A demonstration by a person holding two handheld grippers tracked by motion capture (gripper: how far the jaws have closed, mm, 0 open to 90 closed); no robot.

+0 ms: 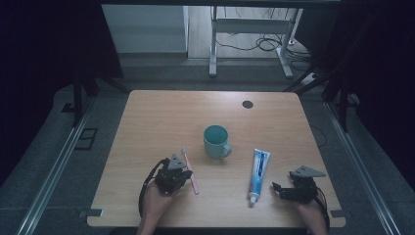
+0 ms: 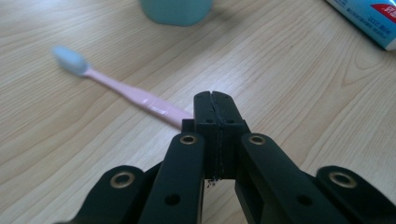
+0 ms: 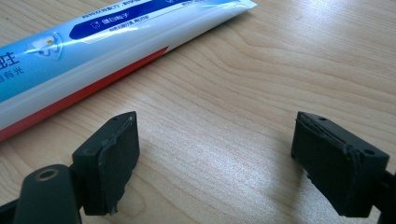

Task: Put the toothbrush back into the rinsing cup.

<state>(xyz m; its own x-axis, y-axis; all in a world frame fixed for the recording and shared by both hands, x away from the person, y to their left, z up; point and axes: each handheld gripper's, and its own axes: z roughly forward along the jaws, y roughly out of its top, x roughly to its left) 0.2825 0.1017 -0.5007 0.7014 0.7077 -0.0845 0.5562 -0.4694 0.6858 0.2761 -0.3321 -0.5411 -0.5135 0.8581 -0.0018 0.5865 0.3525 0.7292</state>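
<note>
A pink toothbrush [image 1: 190, 170] with a pale blue head lies on the wooden table [image 1: 161, 117], left of a teal mug [image 1: 216, 142]. My left gripper [image 1: 184, 173] sits right against the toothbrush handle. In the left gripper view its jaws are pressed together, shut [image 2: 215, 97], and the pink toothbrush [image 2: 126, 91] runs on the table behind them, so nothing shows between them. A white and blue toothpaste tube [image 1: 258, 172] lies right of the mug, cap toward me. My right gripper [image 1: 278, 190] rests just right of the tube, open [image 3: 217, 140], with bare wood between its jaws and the toothpaste tube [image 3: 93, 42] beyond them.
A small dark round hole [image 1: 247, 104] marks the table's far right. Metal table legs and cables [image 1: 254, 44] stand on the floor beyond the table. Bare wood lies across the far half of the table.
</note>
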